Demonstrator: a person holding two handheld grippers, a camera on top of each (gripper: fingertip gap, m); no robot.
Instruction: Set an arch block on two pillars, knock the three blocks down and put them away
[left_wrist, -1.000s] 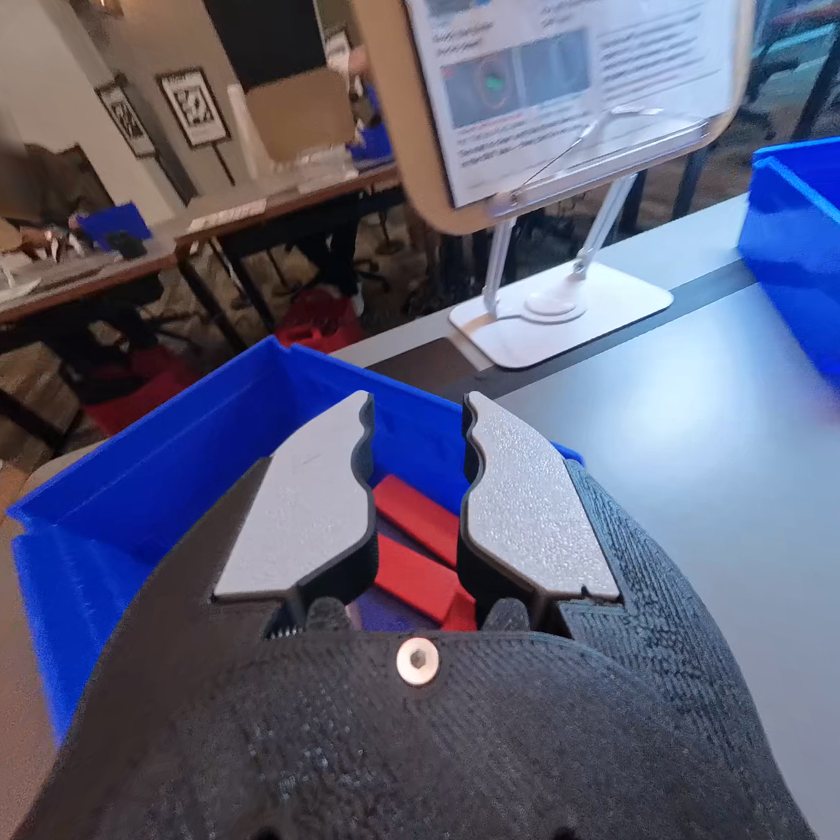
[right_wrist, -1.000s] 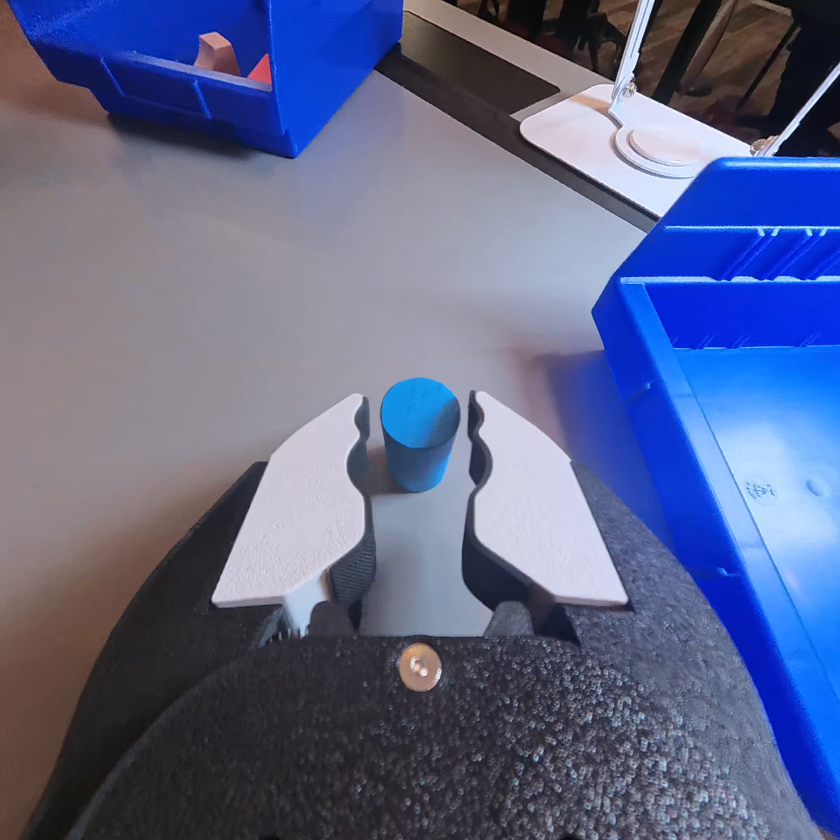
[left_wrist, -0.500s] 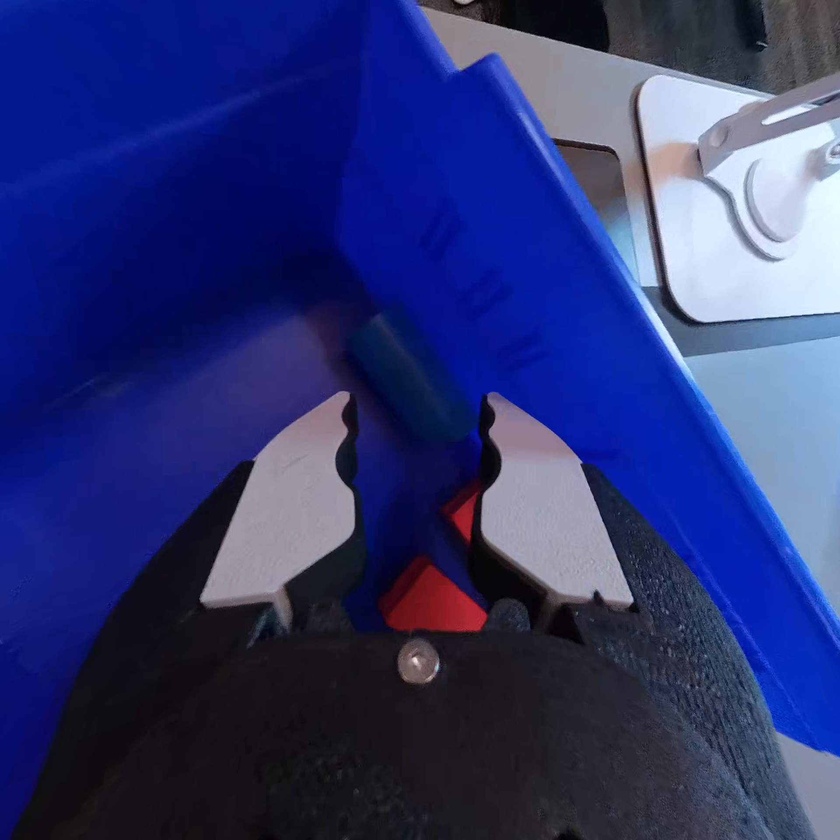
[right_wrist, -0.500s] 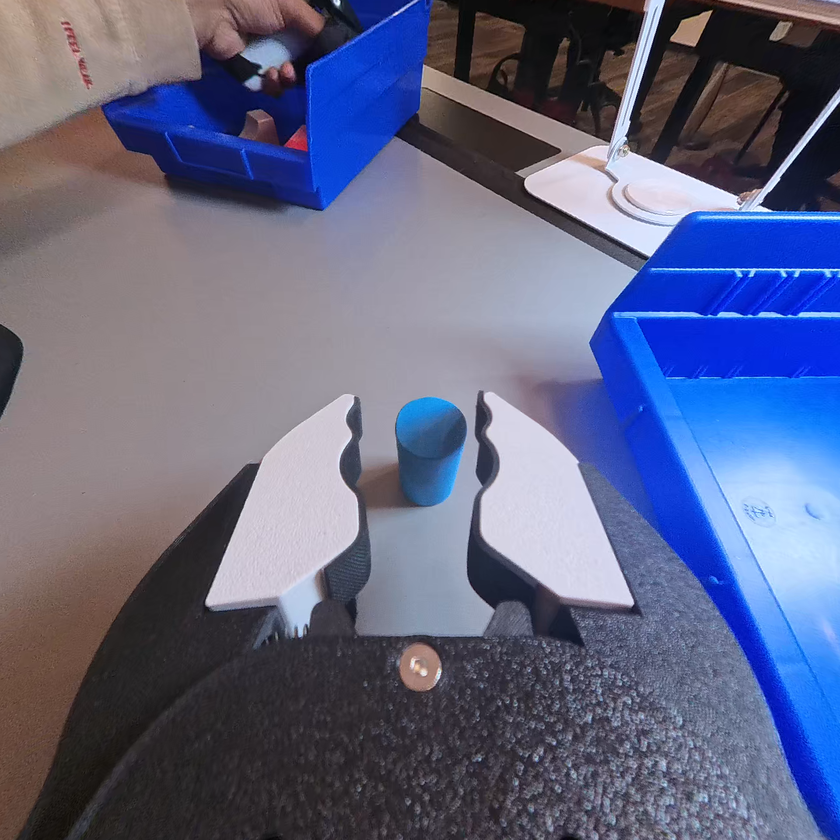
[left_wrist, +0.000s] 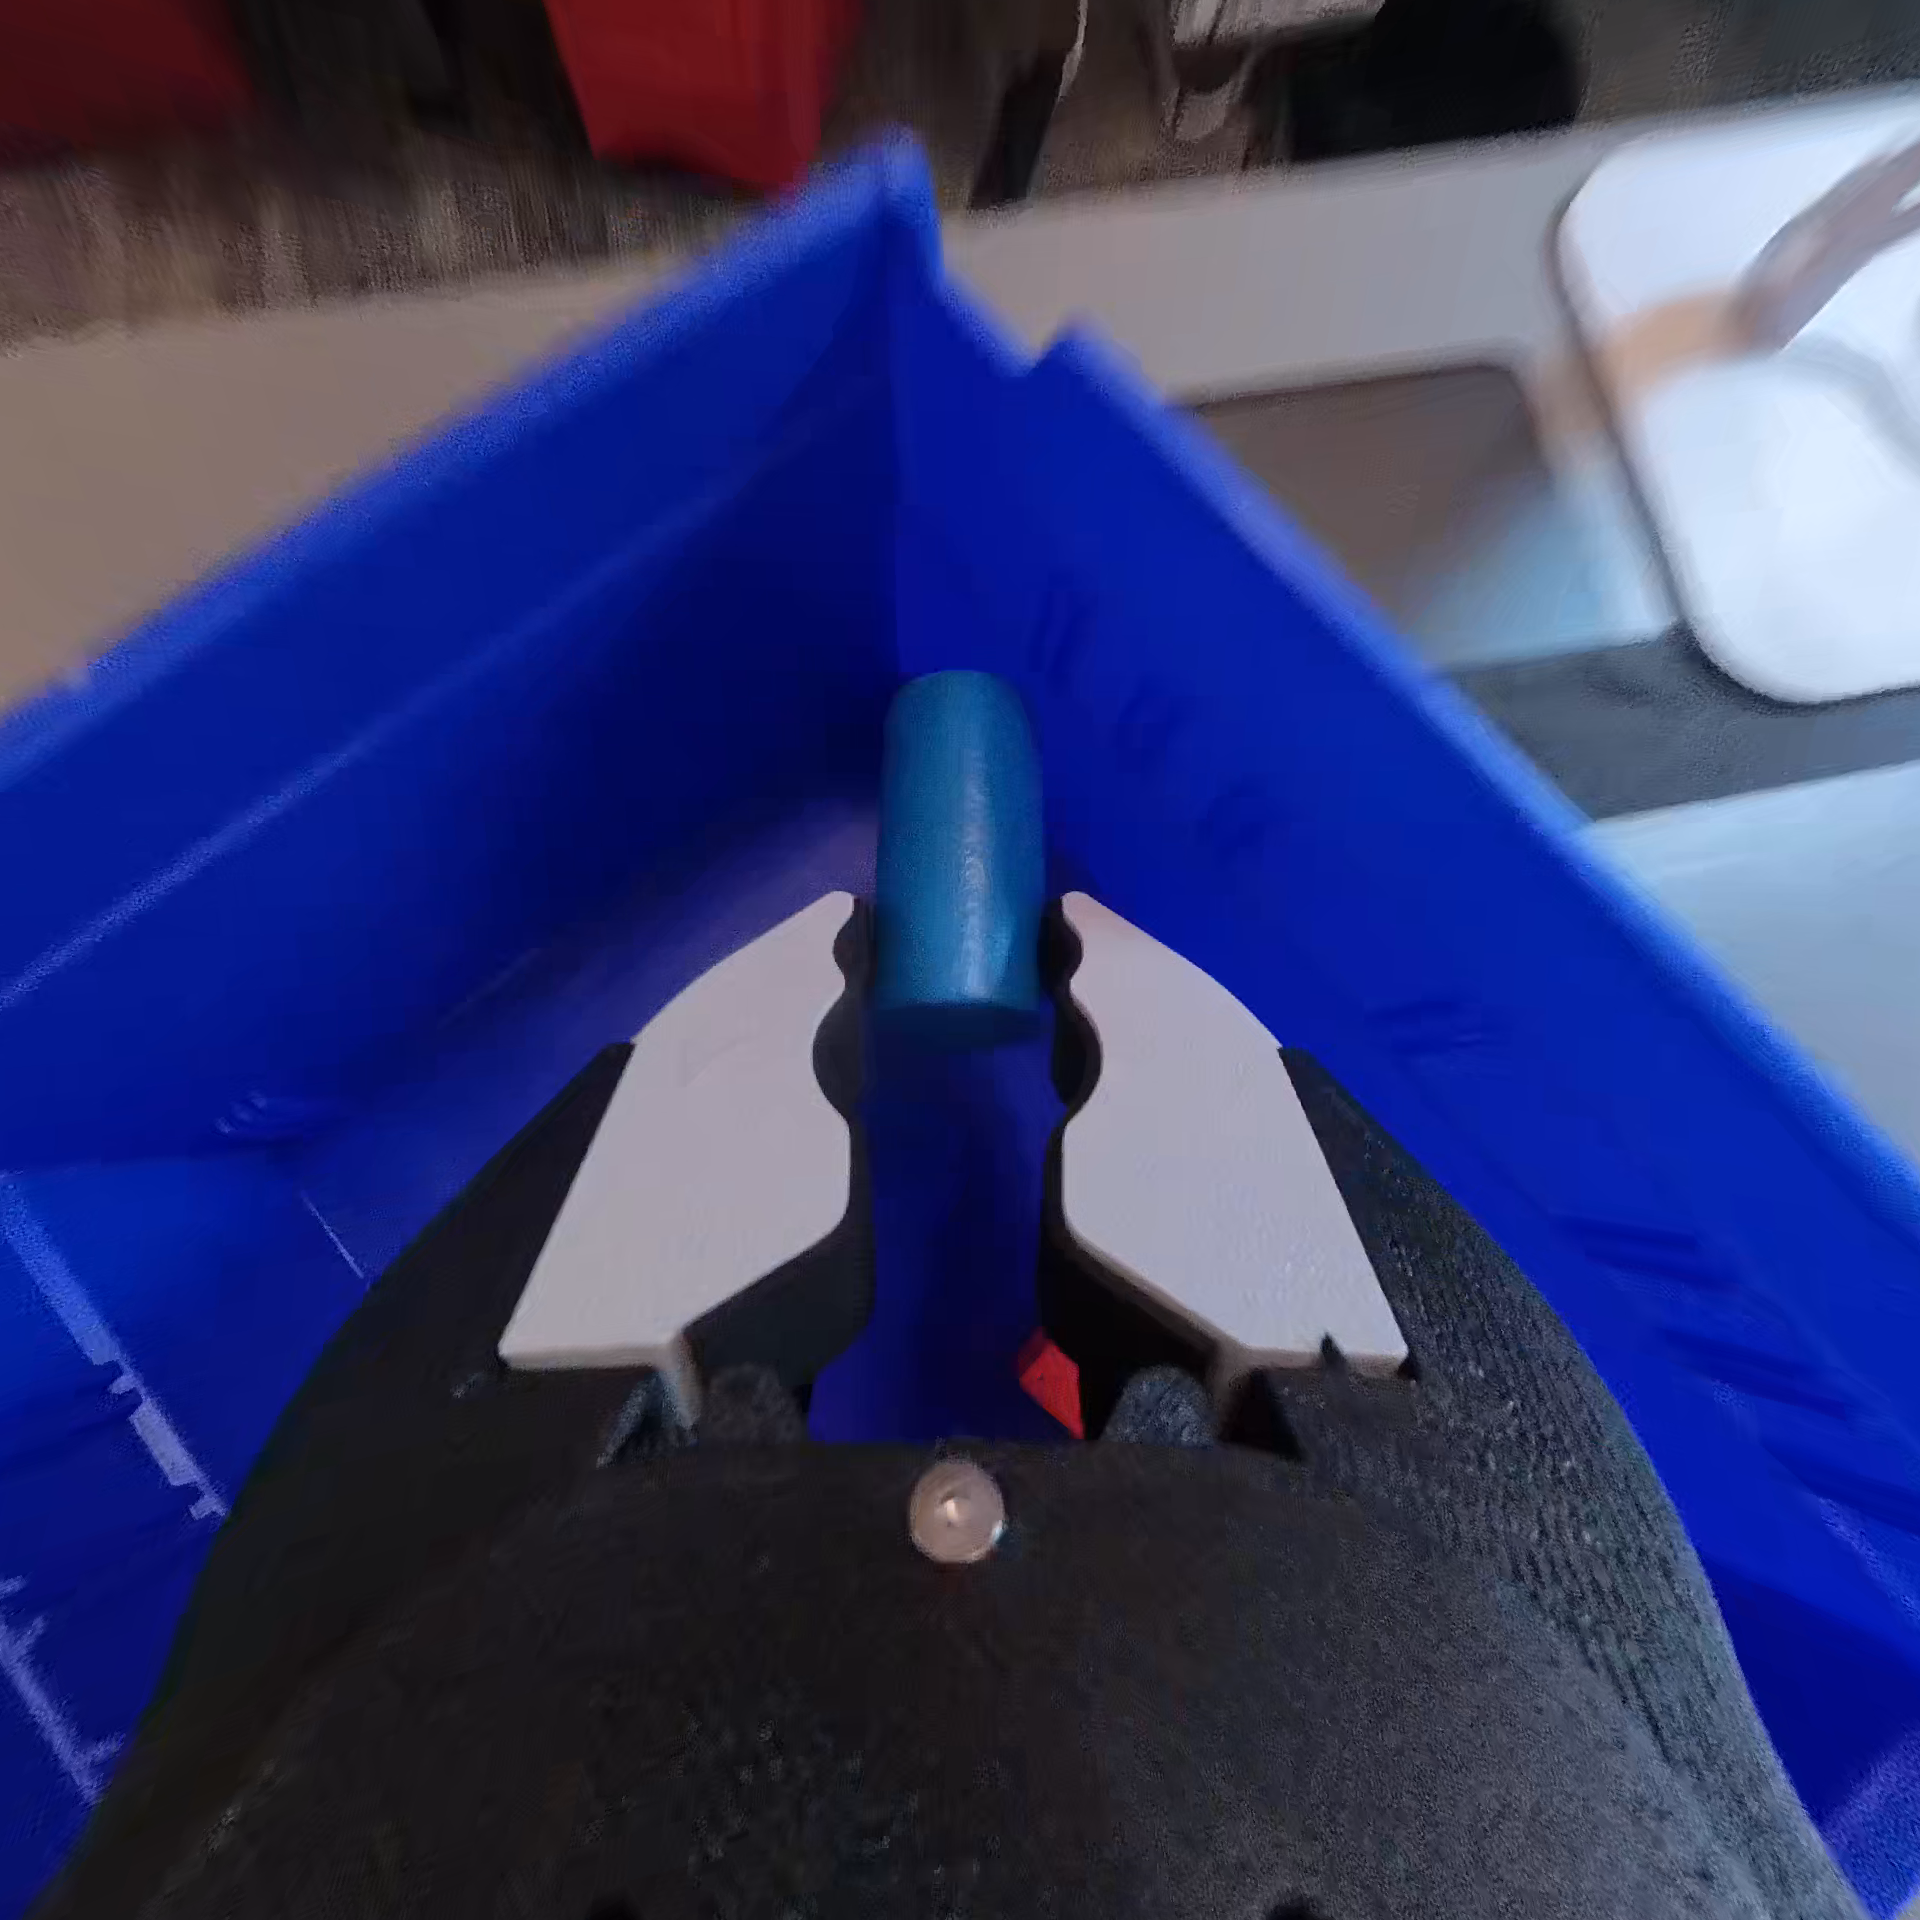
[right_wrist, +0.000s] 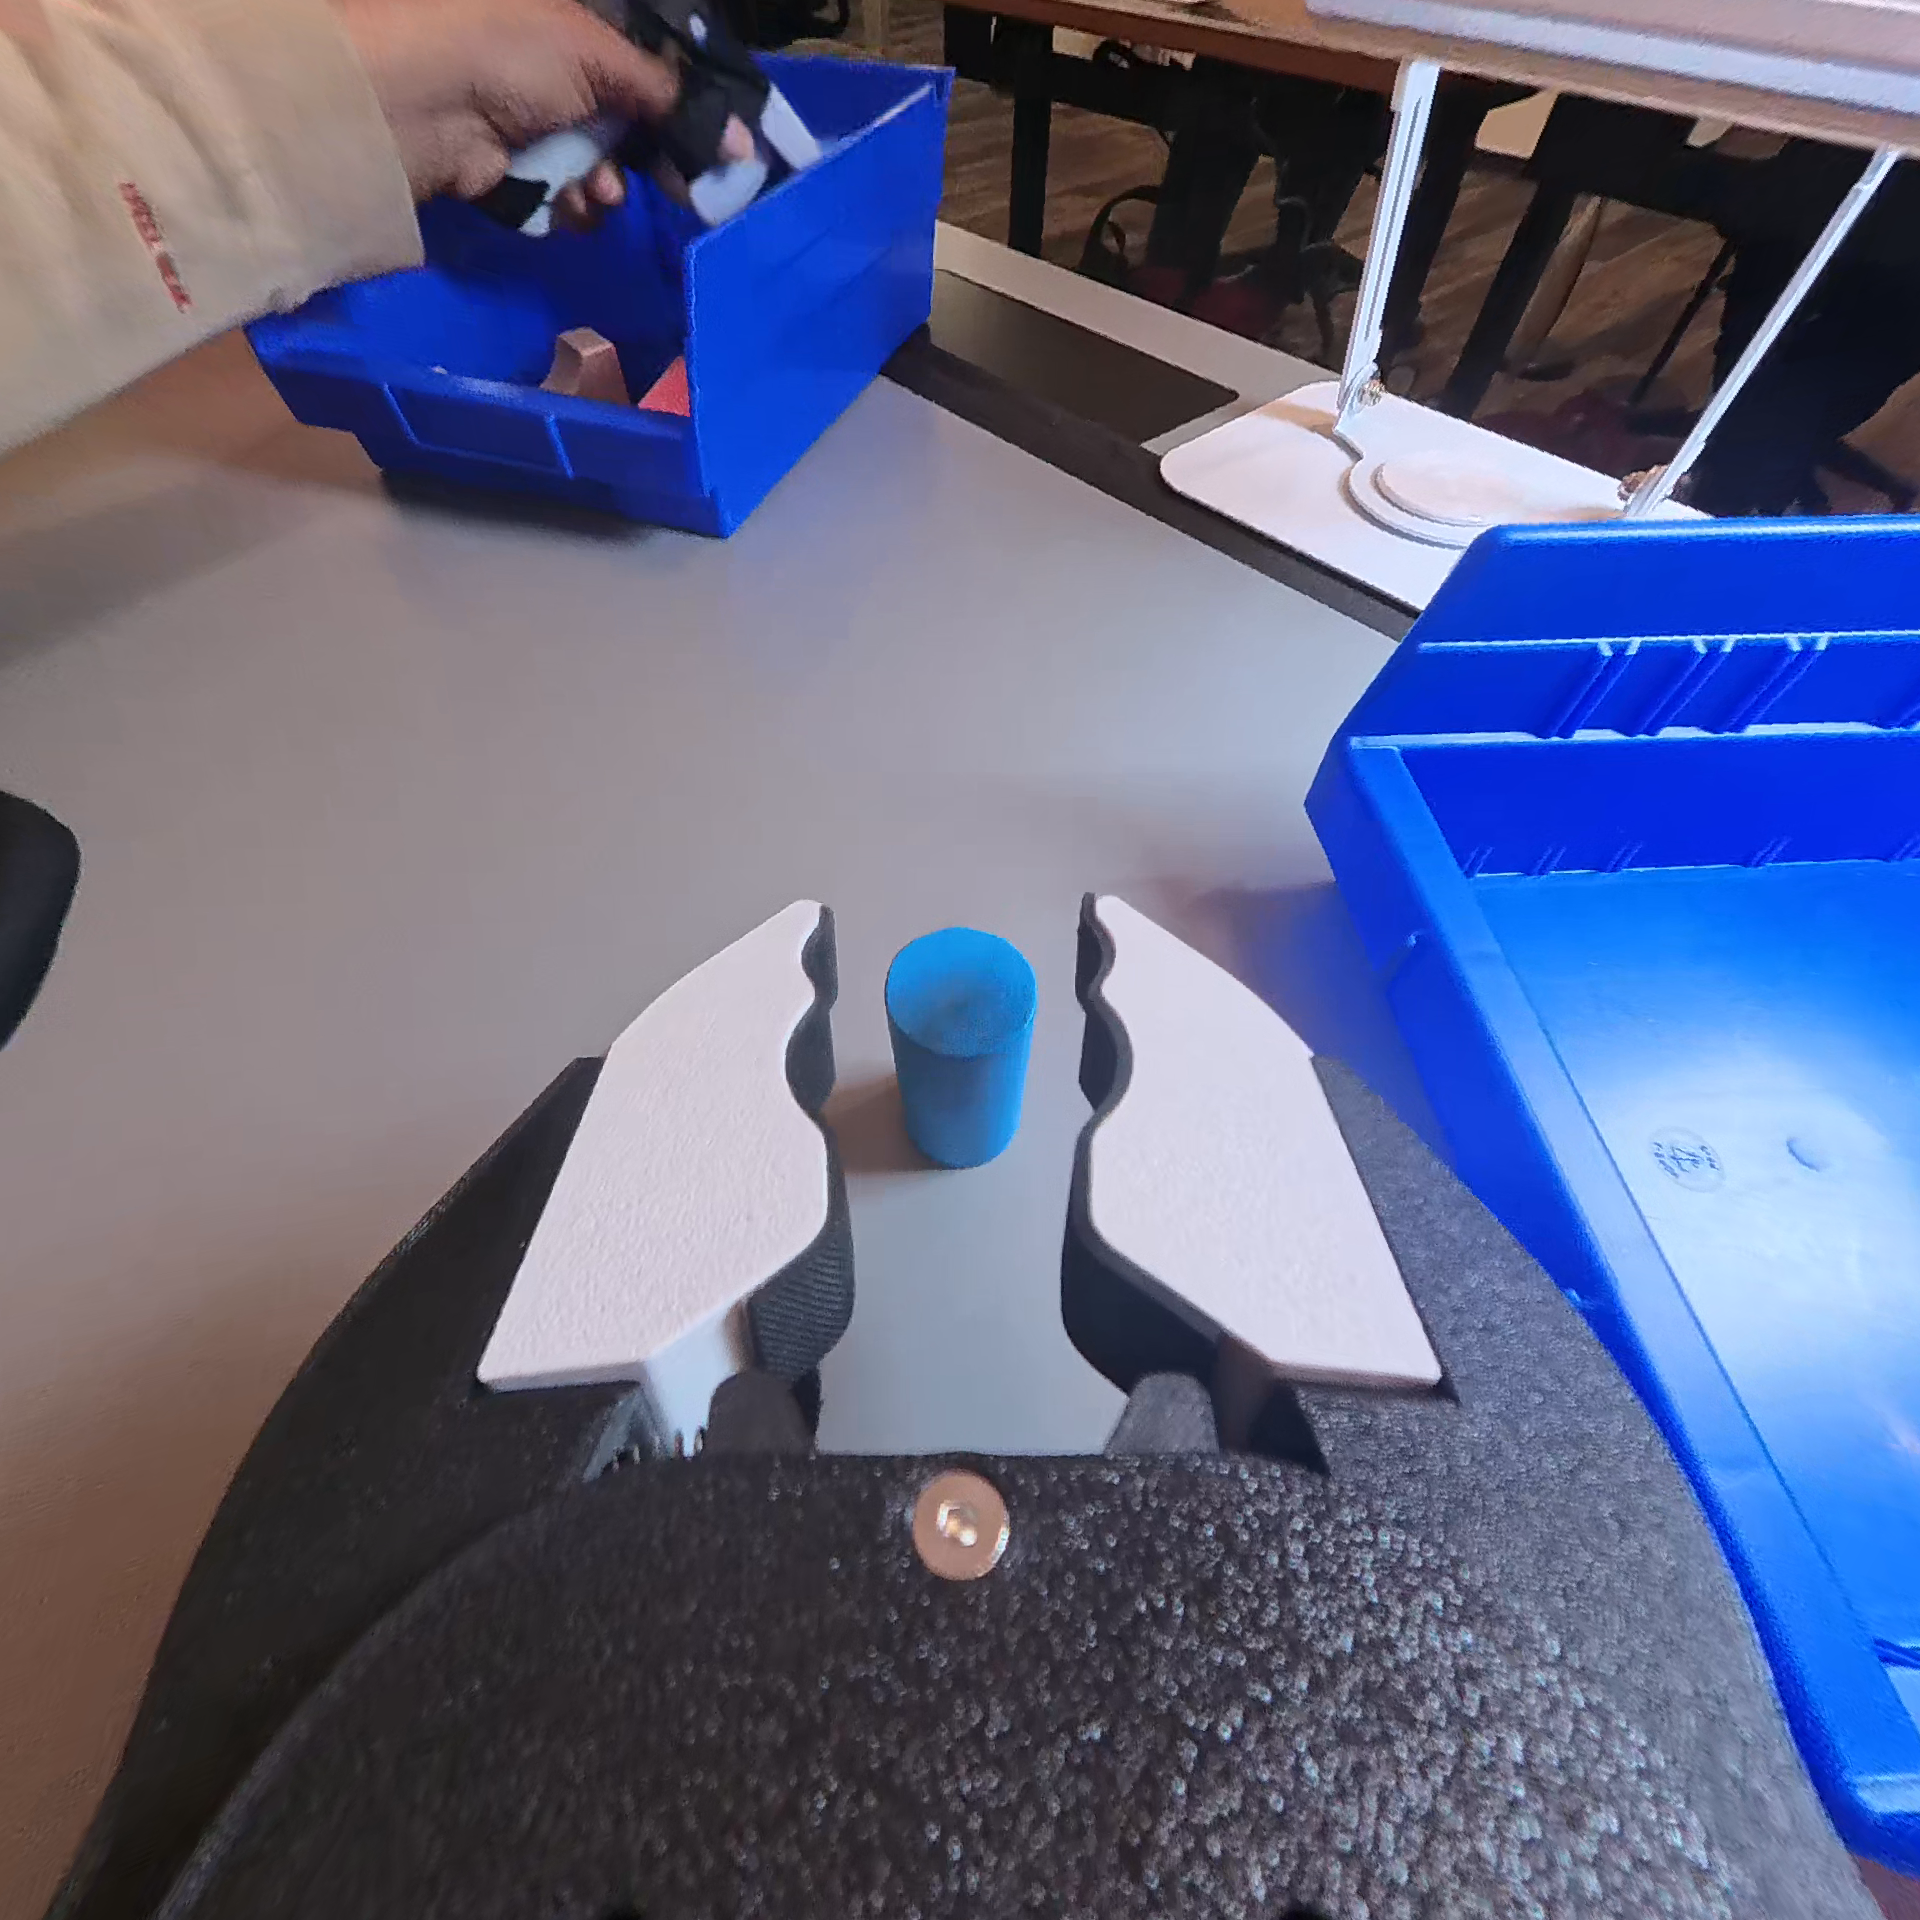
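Observation:
In the left wrist view my left gripper (left_wrist: 956, 920) is down inside a blue bin (left_wrist: 520, 644), shut on the near end of a blue cylinder block (left_wrist: 961, 831) that points into the bin's far corner. A red block (left_wrist: 1049, 1382) shows as a sliver beneath the fingers. In the right wrist view my right gripper (right_wrist: 954, 914) is open around a second blue cylinder (right_wrist: 961, 1049), which stands upright on the grey table between the fingertips without touching them. The left gripper (right_wrist: 727, 156) and the hand holding it show far off in the left bin (right_wrist: 810, 312).
The left bin also holds a tan block (right_wrist: 582, 364) and a red block (right_wrist: 665, 390). A second blue bin (right_wrist: 1662, 1039) stands at the right, close to my right gripper. A white stand base (right_wrist: 1403, 488) sits behind, past a dark strip in the table. The left gripper's tips are roughly 45 cm from the right gripper's.
My left gripper dropped into the bin, swung towards its corner and closed on the lying blue cylinder. My right gripper stayed open around the upright cylinder, tilting up a little.

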